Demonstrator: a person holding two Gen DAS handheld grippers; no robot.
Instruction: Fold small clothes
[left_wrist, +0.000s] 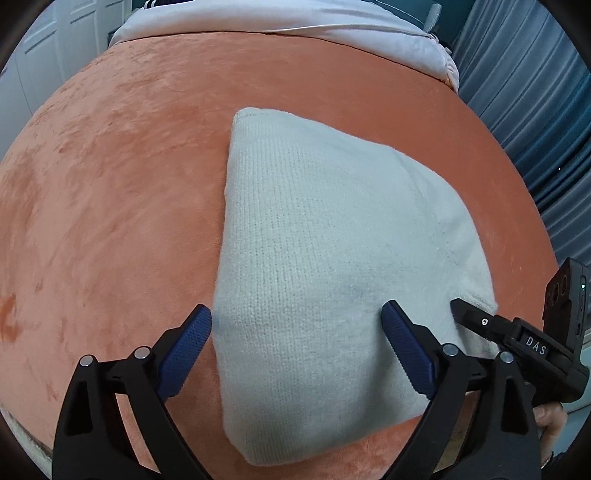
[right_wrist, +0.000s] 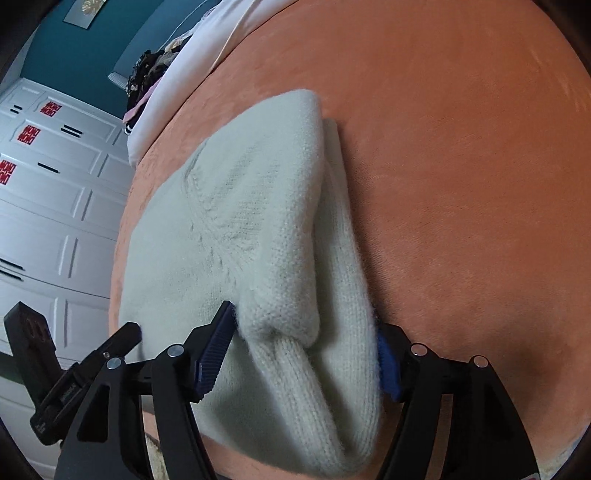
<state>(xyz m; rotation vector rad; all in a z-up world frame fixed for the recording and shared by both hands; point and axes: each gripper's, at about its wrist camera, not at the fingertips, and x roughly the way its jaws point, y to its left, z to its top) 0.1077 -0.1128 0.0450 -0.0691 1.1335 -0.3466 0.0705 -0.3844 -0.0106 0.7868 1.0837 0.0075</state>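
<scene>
1. Left gripper hangs with its jaws spread wide over the near edge of the folded cream knit garment; the blue pads do not press on the knit.
2. Right gripper has its jaws apart around a thick folded roll of the same garment; the wool lies between the pads, and whether they press on it I cannot tell.
3. That garment lies on the orange plush bed cover, nearer the cover's right edge in the left wrist view, folded into a compact block with a ribbed cuff showing in the right wrist view.
4. White bedding is bunched along the cover's far edge.
5. Wide bare cover lies to the left of the garment and beyond it.
6. White panelled cupboard doors stand past one edge of the bed, and a blue curtain past the other.
</scene>
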